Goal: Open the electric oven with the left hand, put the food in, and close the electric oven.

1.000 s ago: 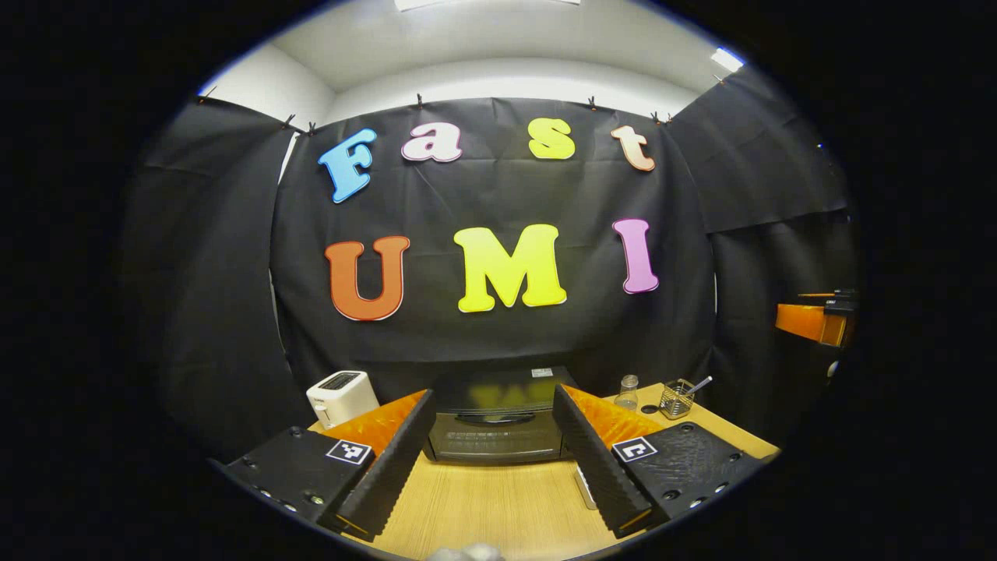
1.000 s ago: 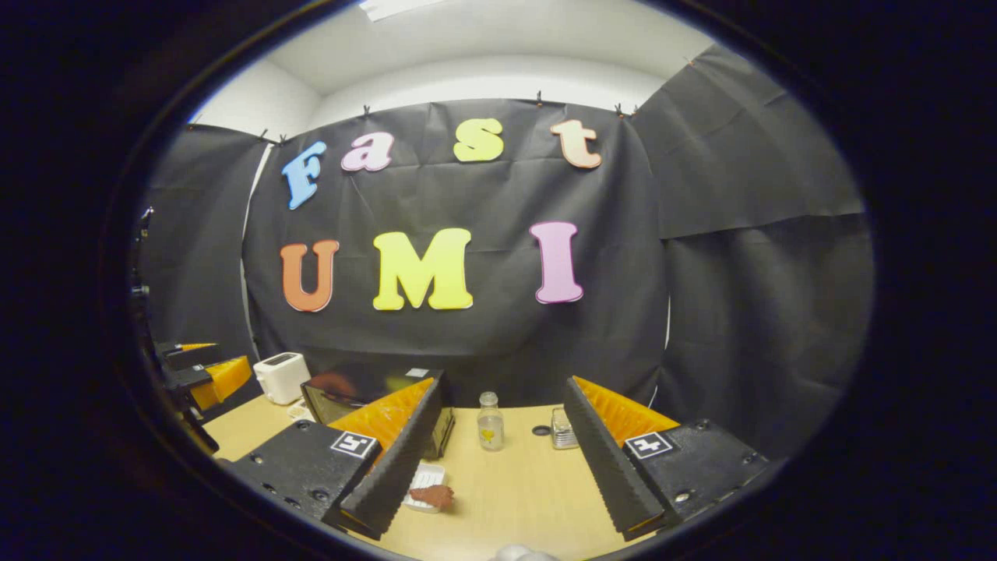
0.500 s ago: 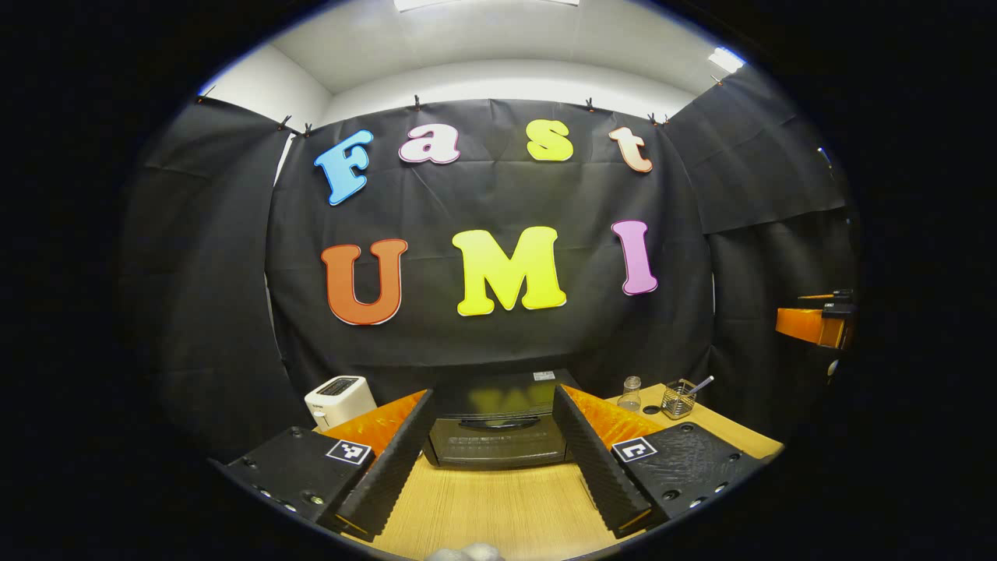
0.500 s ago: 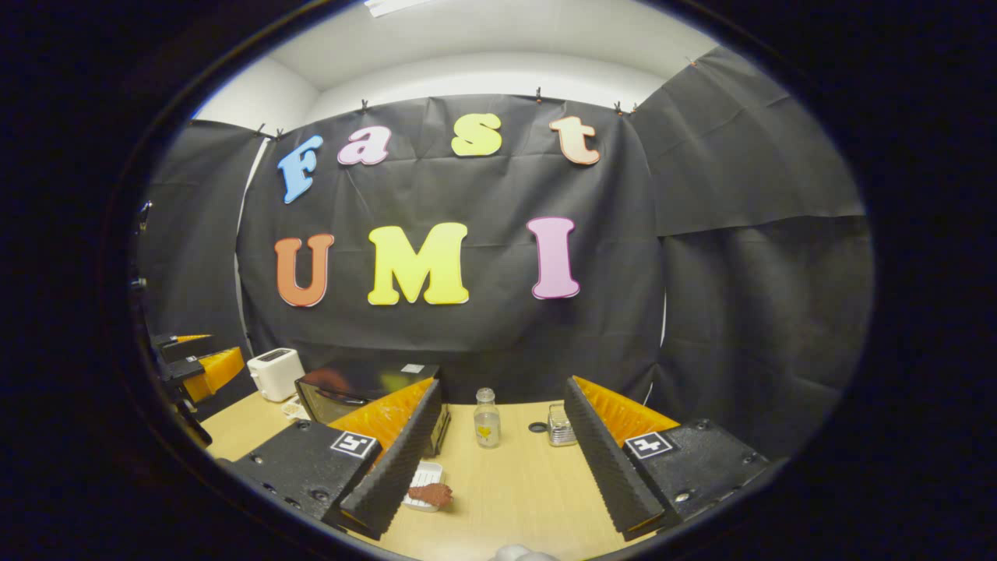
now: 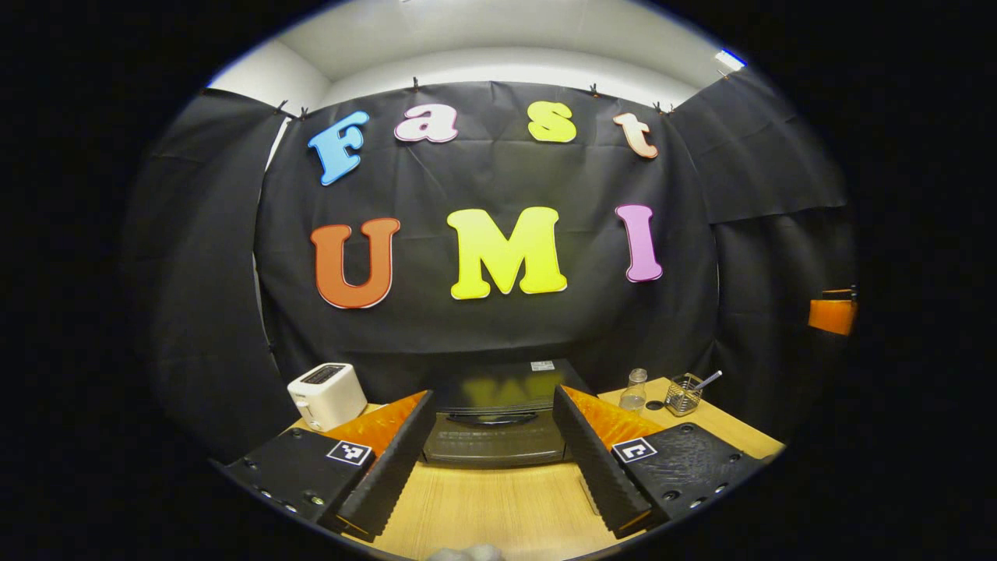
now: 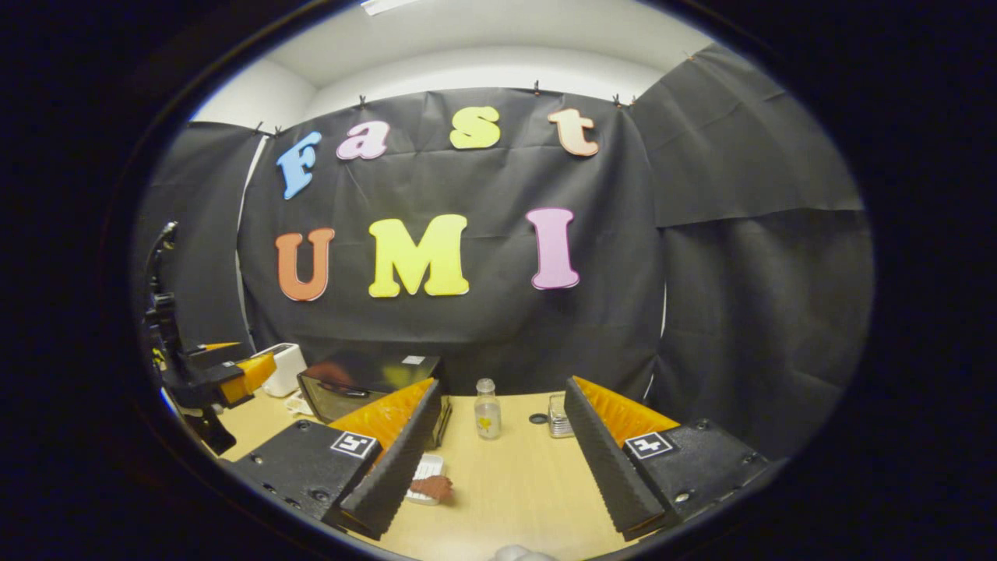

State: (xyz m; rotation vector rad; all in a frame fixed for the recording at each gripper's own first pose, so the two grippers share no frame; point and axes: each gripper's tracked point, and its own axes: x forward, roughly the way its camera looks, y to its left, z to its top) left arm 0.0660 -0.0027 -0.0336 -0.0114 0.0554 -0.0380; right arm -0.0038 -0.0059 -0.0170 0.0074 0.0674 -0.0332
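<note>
1. Left hand-held gripper: spread wide, nothing between the fingers, held above the wooden bench and aimed straight at the electric oven.
2. Electric oven: at the back of the bench against the booth wall, door shut, handle across the top of the door, framed between the left gripper's fingers but apart from them.
3. Right hand-held gripper: also spread, holding nothing, above the bench to the right of the oven.
4. Food: a reddish-brown piece lying on a small white tray on the bench, just beside the right gripper's left finger, in front of the oven's right corner.
5. White toaster: left of the oven.
6. Clear bottle and wire basket: right of the oven, near the back edge.
</note>
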